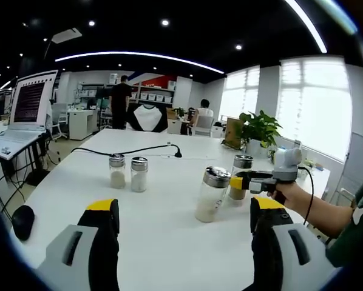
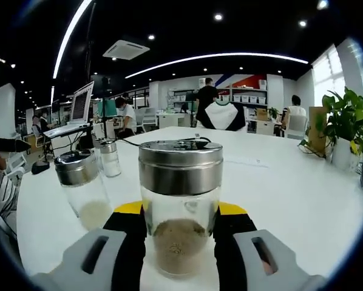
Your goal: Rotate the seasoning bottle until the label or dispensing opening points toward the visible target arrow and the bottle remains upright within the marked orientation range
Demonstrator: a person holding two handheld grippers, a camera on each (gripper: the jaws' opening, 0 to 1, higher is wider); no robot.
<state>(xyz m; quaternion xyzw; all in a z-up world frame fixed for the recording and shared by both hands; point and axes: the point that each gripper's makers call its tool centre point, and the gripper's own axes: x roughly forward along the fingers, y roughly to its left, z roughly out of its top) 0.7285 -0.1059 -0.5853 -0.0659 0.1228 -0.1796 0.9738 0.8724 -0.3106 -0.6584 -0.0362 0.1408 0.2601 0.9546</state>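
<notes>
I am holding my right gripper (image 2: 180,242) around the seasoning bottle (image 2: 180,209) at lower centre of the right gripper view, jaws flanking the glass; contact is unclear. My left gripper (image 1: 184,233) is hovering open over the white table (image 1: 163,242), low in frame.

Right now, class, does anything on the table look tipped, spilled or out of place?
Nothing stands out. All four shaker jars stand upright on the white table: the pair together, one alone, and one between the right gripper's jaws. No powder spilled.
</notes>
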